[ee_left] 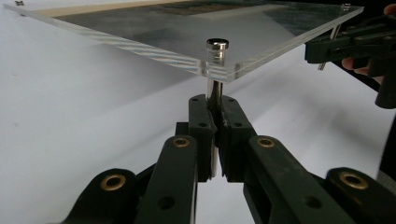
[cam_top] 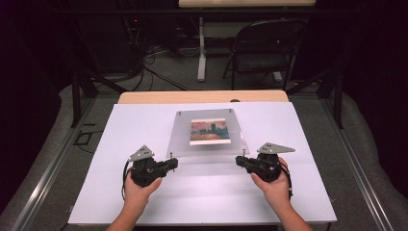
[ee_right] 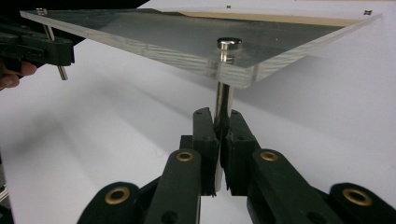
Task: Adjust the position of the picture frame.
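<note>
- A clear plastic picture frame (cam_top: 208, 134) with a small painting (cam_top: 210, 130) inside is lifted above the white table (cam_top: 202, 197).
- It has shiny metal pegs (ee_left: 216, 70) at its corners.
- The left gripper (ee_left: 215, 123) is squeezed tight on one near peg; the right gripper (ee_right: 222, 135) is squeezed on the other.

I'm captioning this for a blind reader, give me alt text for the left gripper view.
The left claw is shut on a metal post under the near corner of a clear acrylic frame, held above a white table. The right claw grips another corner post at right.

Frame (cam_top: 207, 132) on table (cam_top: 120, 192), between both tongs.
</note>
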### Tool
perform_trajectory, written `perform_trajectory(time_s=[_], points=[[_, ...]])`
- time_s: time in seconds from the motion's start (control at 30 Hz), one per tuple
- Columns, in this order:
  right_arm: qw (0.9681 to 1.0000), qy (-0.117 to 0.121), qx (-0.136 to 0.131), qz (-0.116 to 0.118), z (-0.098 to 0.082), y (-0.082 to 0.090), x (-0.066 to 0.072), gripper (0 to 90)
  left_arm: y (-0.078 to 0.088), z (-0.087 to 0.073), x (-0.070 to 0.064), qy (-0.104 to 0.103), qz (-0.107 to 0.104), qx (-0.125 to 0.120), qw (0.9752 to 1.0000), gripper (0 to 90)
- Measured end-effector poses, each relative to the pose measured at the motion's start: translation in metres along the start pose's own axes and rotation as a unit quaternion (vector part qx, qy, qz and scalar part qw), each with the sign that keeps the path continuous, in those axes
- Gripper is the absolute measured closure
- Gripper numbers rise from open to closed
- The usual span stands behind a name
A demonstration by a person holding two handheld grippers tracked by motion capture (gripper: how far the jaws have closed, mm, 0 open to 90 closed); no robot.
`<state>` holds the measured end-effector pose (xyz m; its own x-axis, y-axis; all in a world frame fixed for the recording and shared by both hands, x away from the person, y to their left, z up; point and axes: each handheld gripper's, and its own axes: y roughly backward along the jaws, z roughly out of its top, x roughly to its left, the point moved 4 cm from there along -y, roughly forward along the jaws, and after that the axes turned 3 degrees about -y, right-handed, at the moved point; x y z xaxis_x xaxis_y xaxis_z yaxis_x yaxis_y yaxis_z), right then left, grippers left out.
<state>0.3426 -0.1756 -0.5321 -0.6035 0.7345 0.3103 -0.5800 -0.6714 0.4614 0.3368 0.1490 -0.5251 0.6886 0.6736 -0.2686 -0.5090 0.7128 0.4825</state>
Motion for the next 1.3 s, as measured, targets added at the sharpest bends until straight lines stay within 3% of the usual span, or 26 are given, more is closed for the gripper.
perform_trajectory(time_s=[0.2,0.37,0.7,1.07,1.3], points=[[1.0,-0.005,-0.005,0.001,0.013,-0.016,-0.003,85.3,-0.004,0.012,0.02,0.011,0.018,-0.01,0.9997,85.3],[1.0,-0.006,-0.006,-0.006,0.017,-0.027,-0.007,85.4,-0.011,0.012,0.029,0.009,0.027,-0.006,0.9996,85.3],[0.9993,-0.001,0.018,-0.032,-0.002,-0.038,-0.021,85.1,-0.028,-0.007,0.028,-0.007,0.038,0.028,0.9989,85.3],[0.9989,0.013,0.027,-0.036,-0.009,-0.05,-0.017,85.1,-0.031,-0.012,0.039,-0.001,0.054,0.028,0.9981,85.1],[0.9986,0.008,0.029,-0.042,-0.01,-0.051,-0.021,85.0,-0.034,-0.014,0.037,-0.003,0.052,0.033,0.9981,85.2]])
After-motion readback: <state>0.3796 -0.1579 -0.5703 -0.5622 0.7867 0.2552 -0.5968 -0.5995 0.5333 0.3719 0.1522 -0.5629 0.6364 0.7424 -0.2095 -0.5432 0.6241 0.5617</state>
